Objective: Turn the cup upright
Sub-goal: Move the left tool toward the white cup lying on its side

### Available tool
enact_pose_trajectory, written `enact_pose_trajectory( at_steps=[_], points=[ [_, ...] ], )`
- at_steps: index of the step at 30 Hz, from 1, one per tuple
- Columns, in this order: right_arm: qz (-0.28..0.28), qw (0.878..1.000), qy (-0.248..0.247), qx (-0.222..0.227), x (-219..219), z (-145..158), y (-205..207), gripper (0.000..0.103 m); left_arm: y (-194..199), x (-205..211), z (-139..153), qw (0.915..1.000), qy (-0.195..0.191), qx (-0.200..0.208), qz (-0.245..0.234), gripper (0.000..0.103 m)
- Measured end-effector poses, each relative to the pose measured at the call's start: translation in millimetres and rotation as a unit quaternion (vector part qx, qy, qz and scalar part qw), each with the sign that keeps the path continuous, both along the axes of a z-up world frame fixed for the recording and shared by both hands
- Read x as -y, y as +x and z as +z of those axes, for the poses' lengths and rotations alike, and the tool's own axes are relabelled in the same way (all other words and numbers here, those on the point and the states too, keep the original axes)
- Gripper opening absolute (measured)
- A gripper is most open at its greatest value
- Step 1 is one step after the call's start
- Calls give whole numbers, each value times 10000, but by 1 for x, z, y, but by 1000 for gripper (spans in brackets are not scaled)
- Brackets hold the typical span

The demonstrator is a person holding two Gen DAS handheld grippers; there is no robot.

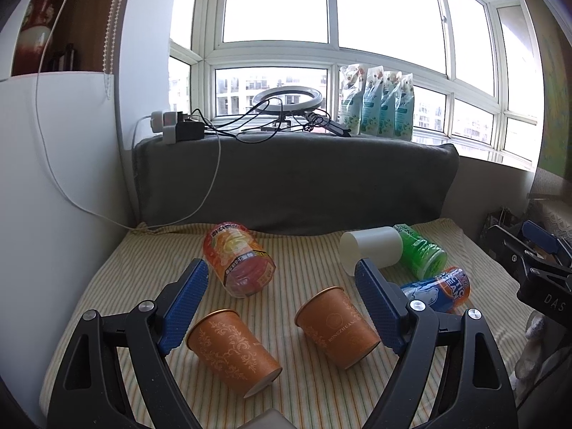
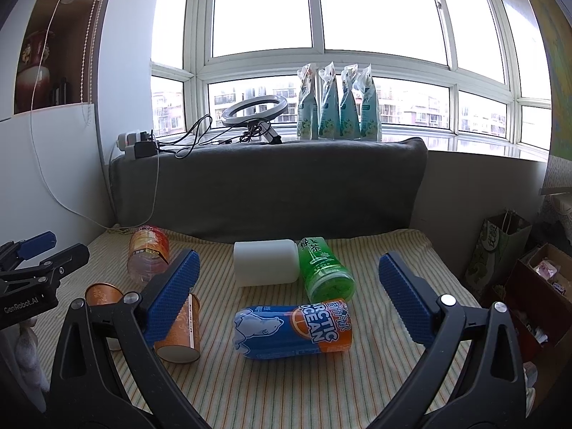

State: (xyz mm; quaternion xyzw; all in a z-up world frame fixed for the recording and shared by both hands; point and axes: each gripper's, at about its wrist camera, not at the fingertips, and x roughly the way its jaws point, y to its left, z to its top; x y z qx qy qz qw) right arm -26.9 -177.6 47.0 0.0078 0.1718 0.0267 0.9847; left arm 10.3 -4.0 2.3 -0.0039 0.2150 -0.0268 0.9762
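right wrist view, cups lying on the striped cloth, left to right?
Orange-label clear cup → brown paper cup → white cup → blue Arctic Ocean cup → green tea cup. A second brown cup at far left is mostly hidden, so left out.

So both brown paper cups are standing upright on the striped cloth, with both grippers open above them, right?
Not quite. The two brown paper cups lie on their sides on the striped cloth, as the left wrist view shows. The left gripper and right gripper are indeed open.
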Motion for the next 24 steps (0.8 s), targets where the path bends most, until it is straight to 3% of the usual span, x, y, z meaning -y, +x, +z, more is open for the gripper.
enact_pose_trajectory(
  at_steps=[13,24],
  points=[
    [-124,9998,68,-147,24,-14,13,102,43,18,-5,9932,96,-743,-893,84],
    [-279,9991,142,-301,46,-28,23,102,90,58,3,9676,653,-1395,-2002,84]
  ],
)
